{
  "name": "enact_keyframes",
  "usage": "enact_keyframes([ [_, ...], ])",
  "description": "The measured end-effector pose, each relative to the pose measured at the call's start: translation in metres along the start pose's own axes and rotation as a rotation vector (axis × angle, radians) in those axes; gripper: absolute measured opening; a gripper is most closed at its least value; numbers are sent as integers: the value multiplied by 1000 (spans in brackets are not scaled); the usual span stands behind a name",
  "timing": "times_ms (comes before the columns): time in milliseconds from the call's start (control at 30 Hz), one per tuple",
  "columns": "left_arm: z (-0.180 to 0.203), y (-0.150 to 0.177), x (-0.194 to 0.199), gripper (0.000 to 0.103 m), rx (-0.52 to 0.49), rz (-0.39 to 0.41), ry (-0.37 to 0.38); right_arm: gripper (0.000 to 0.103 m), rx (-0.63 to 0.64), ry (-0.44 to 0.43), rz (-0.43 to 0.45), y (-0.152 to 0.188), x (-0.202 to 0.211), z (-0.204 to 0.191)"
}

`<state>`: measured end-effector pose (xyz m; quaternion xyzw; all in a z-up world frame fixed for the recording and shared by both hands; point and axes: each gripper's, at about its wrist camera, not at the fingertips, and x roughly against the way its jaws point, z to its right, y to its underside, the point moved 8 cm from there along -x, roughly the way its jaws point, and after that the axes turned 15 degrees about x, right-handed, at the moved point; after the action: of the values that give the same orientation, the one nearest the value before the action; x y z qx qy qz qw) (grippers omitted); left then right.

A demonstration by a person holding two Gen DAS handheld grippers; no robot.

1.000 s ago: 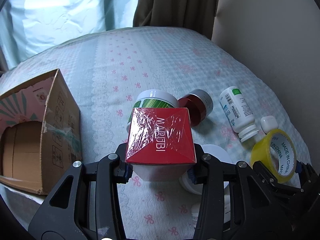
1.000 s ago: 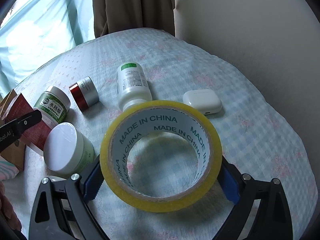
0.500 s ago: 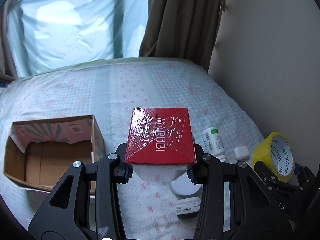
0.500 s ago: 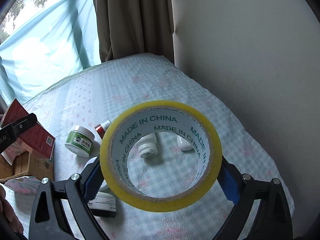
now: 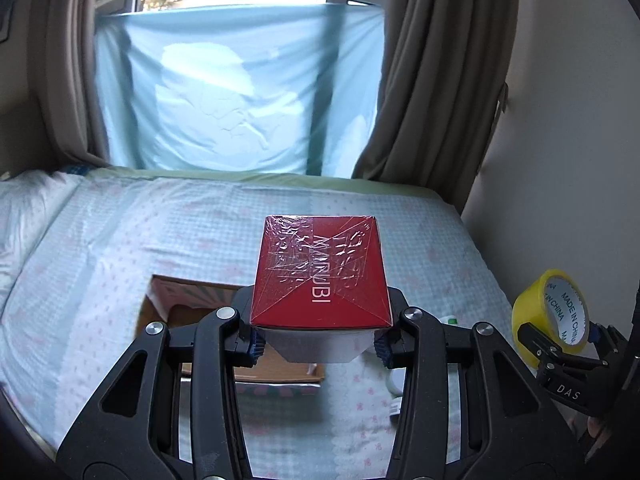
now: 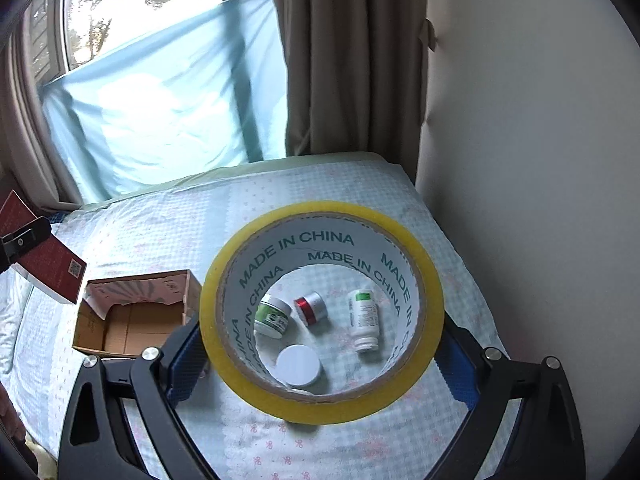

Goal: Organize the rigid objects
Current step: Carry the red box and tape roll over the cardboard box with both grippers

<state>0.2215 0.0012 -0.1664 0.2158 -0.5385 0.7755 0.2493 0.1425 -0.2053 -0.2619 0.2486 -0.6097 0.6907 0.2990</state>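
Note:
My left gripper (image 5: pixel 318 346) is shut on a red shrink-wrapped box (image 5: pixel 320 274) and holds it high above the bed, over the open cardboard box (image 5: pixel 188 308). The red box also shows in the right wrist view (image 6: pixel 44 256). My right gripper (image 6: pixel 320 354) is shut on a yellow tape roll (image 6: pixel 322 308), held high over the bed; the roll shows at the right of the left wrist view (image 5: pixel 554 314). The cardboard box (image 6: pixel 132 316) lies open and empty on the bed.
Through the tape roll I see a green-labelled jar (image 6: pixel 273 316), a red and silver jar (image 6: pixel 310 307), a white pill bottle (image 6: pixel 363 320) and a white-lidded jar (image 6: pixel 299 365) on the bed (image 6: pixel 160 232). A wall (image 6: pixel 540 160) bounds the right side; curtains and a window stand behind.
Both grippers have risen well above the bed with their loads. The objects and cardboard box now look much smaller and farther below. The window has come into view.

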Motion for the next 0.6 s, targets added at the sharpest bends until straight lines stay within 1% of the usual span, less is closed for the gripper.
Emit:
enact_keyframes([
  [133,-35,-23,11,38,-11,26,-16,96,13,-66,1,-25,0,-43],
  [267,-74,-41,3,38,-18,17,-14,96,28,-120,-8,-39,-13,-98],
  [333,-97,-47,-7,38,-20,2,-9,96,59,-128,-19,-49,-24,-129],
  [433,-131,-52,-28,38,-33,-32,-7,96,80,-139,-37,-51,-40,-169],
  [600,-180,-47,-73,38,-62,-96,24,96,77,-137,-79,-43,-78,-218],
])
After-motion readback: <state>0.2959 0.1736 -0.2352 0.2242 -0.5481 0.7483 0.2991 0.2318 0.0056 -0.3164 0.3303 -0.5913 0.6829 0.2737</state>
